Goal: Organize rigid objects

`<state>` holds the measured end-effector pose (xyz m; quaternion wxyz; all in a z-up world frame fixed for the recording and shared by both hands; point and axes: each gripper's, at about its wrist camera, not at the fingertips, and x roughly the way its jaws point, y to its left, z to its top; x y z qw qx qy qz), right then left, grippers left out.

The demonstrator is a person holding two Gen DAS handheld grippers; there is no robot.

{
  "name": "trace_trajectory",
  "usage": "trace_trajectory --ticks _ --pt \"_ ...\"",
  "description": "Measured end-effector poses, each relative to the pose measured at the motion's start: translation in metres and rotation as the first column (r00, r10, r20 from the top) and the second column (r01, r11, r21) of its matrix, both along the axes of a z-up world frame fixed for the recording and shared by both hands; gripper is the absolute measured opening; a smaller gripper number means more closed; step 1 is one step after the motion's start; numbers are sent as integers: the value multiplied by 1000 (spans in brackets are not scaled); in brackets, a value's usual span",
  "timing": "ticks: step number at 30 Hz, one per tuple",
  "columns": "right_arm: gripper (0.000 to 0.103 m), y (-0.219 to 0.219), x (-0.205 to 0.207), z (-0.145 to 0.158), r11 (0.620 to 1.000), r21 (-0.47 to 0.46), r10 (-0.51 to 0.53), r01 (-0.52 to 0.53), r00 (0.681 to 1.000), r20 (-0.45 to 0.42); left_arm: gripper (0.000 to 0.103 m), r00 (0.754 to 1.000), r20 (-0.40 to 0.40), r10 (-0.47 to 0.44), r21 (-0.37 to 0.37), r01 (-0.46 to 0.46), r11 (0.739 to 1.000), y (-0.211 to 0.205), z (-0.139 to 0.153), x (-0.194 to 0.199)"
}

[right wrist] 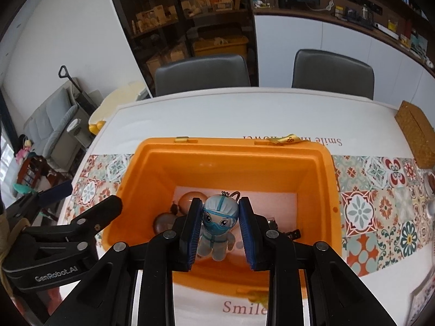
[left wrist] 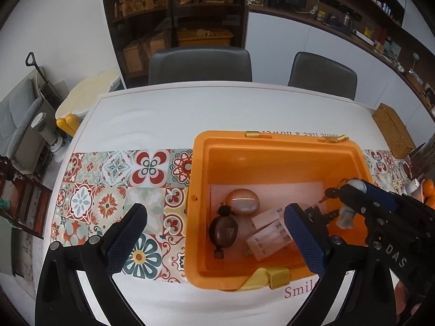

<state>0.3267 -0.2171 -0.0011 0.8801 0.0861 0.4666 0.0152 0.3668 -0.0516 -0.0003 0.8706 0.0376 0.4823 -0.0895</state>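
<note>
You're holding the right gripper (right wrist: 220, 226) over the orange bin (right wrist: 325, 168), angled down into it, fingers (right wrist: 191, 233) clamped on the figurine (right wrist: 218, 224) at its head, so it's grasping the toy. The figurine is hanging upright between the pads, legs dangling free above the bin floor, not touching anything below, keyring loop sticking up behind its head. In the left view the same figurine (left wrist: 348, 212) is showing side-on at the bin's right side, pinched in the right gripper (left wrist: 350, 203), which is coming in over the right rim. You're holding the left gripper (left wrist: 217, 233) wide open, nothing between its fingers (left wrist: 127, 233); left finger is sitting over the tiled runner (left wrist: 108, 190), right one over the bin's inside, so it's straddling the bin's left wall, pointed forward and down. In the right view the left gripper (right wrist: 62, 217) is sitting just left of the bin. Already lying on the bin floor: a rose-gold oval case (left wrist: 242, 199), a dark brown oval case (left wrist: 223, 231) just nearer and touching or almost touching it, a clear charger (left wrist: 269, 233) beside them to the right, partly hidden by the left gripper's right finger. A dark small item is lying under the right gripper, can't tell what. Yellow strap (left wrist: 267, 277) is draping over the near rim. Bin is resting on the white table (left wrist: 163, 114), across the runner.
</note>
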Motion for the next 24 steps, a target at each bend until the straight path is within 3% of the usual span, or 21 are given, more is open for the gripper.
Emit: trace_trajectory --ticks 3,6,12,19,24 --pt "31 -4 7 -6 1000 5 -21 21 1000 -7 103 1000 -4 4 2 -4 1000 0 -2 3" --pt "47 -8 11 -10 999 -3 -52 52 999 -13 103 1000 -1 5 7 -5 1000 -2 -2 4" --pt "50 -13 4 -8 997 -9 -82 82 996 -20 103 1000 15 6 8 -6 1000 0 2 -2" --pt "66 -13 -24 4 992 -34 -126 125 992 -24 103 1000 24 -8 -2 8 1000 2 10 -21" --pt "71 -13 -50 17 989 -49 -142 141 990 -8 103 998 56 -12 5 12 1000 5 20 -42"
